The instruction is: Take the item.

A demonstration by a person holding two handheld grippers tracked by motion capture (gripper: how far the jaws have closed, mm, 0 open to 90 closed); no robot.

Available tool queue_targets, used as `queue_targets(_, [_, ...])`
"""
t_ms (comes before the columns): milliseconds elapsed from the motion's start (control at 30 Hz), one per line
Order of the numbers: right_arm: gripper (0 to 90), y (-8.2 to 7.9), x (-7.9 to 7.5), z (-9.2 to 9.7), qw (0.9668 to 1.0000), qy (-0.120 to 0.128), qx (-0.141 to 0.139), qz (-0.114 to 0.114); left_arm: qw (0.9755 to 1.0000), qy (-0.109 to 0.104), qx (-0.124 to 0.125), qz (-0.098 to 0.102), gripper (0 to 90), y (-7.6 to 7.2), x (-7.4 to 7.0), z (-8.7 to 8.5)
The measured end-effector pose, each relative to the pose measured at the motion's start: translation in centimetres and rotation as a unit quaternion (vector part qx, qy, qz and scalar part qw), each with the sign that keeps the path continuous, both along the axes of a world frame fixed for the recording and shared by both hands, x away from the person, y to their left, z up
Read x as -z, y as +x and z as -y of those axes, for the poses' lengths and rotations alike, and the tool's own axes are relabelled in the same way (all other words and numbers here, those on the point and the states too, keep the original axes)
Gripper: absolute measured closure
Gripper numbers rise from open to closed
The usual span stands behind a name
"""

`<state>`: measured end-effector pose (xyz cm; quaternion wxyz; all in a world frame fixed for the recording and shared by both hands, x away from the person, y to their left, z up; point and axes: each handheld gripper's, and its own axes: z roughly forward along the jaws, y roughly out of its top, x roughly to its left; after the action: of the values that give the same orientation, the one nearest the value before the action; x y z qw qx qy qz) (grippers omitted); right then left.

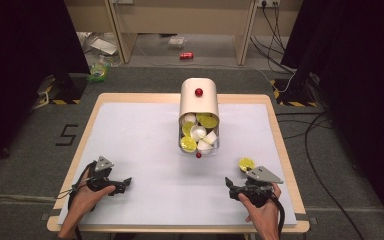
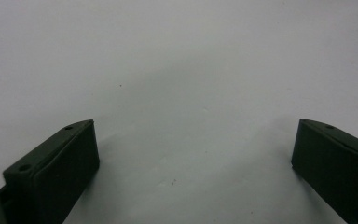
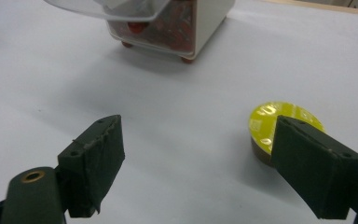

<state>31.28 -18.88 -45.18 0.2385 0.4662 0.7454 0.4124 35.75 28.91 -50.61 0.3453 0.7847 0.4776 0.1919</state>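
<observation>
Yellow capsule lies alone on the white mat, just beside the right gripper, near the open box of capsules. Left gripper gapes wide over bare mat. Right gripper view: jaws spread empty, the capsule by one pad; next, centre on it and close.

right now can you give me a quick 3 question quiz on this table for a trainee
1. True or false: the right tool is clamped on the yellow capsule.
2. Which lies nearest the right tool? A) the dispenser B) the yellow capsule C) the red can
3. How do the left tool jaws stand?

Key:
1. False; its jaws are open and the capsule lies on the table beside one jaw.
2. B
3. Open, nothing between them.
</observation>
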Motion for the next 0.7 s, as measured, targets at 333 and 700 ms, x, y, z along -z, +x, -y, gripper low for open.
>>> queue_targets(333, [16.4,-1.1,0.7,2.0,0.9995,-0.008,0.027,-0.01,1.0,0.0,0.0,0.0,0.0,0.0,0.0,0.0])
queue_targets(700, [15.8,-1.9,1.4,3.3,0.9988,-0.002,0.036,-0.033,1.0,0.0,0.0,0.0,0.0,0.0,0.0,0.0])
